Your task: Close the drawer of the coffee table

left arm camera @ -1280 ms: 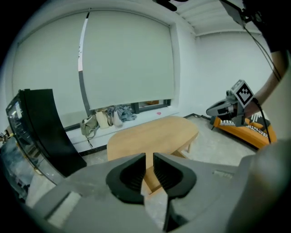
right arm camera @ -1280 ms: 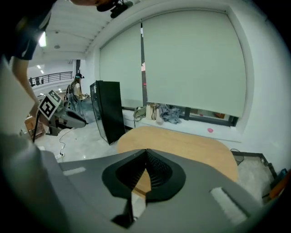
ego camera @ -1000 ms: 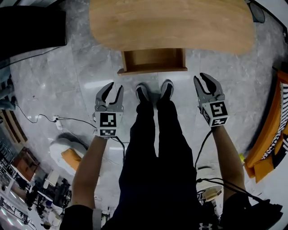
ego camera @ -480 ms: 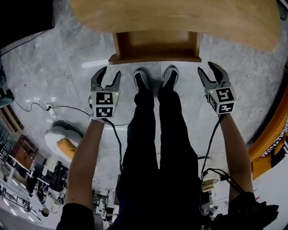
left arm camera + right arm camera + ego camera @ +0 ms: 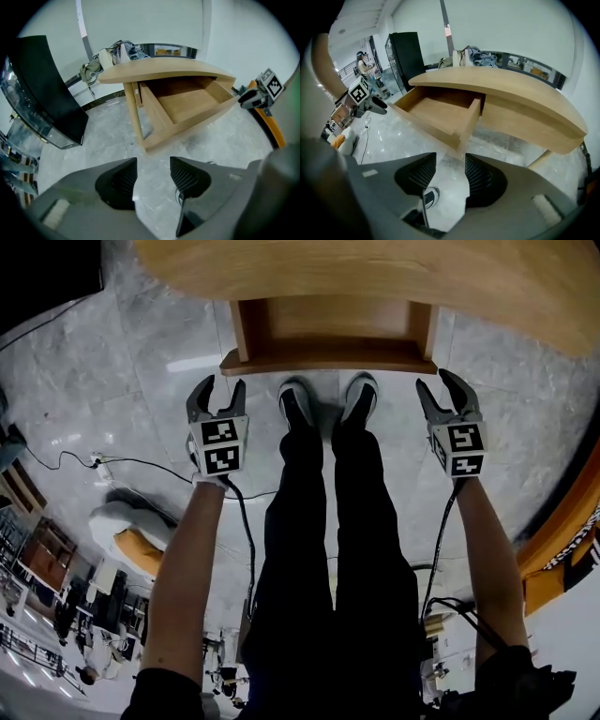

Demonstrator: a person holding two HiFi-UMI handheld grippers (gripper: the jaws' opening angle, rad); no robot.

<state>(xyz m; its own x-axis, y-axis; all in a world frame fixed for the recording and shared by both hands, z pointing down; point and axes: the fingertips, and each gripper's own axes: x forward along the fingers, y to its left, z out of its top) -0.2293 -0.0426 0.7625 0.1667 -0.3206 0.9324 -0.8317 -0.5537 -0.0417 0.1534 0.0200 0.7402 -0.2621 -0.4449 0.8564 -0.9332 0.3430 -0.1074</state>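
The wooden coffee table (image 5: pixel 375 277) has its drawer (image 5: pixel 328 334) pulled out toward me, and the drawer is empty inside (image 5: pixel 187 105). My left gripper (image 5: pixel 220 388) hovers over the floor just short of the drawer front's left corner. My right gripper (image 5: pixel 438 382) hovers just short of the right corner. Neither touches the wood. Both sets of jaws have just been opening and stand open with nothing between them; only floor shows between them in the left gripper view (image 5: pixel 153 164) and the right gripper view (image 5: pixel 450 161). Each gripper also shows in the other's view, the right gripper (image 5: pixel 257 96) and the left gripper (image 5: pixel 370 104).
My legs and shoes (image 5: pixel 328 404) stand between the grippers, right before the drawer front. A black cabinet (image 5: pixel 42 93) stands left of the table, and a clothes pile (image 5: pixel 117 49) lies behind it. A cable (image 5: pixel 84 465) crosses the floor at left; an orange object (image 5: pixel 572 521) sits at right.
Both grippers have dropped lower and come nearer the drawer front's two corners. Their jaws have spread wider. The drawer stays pulled out.
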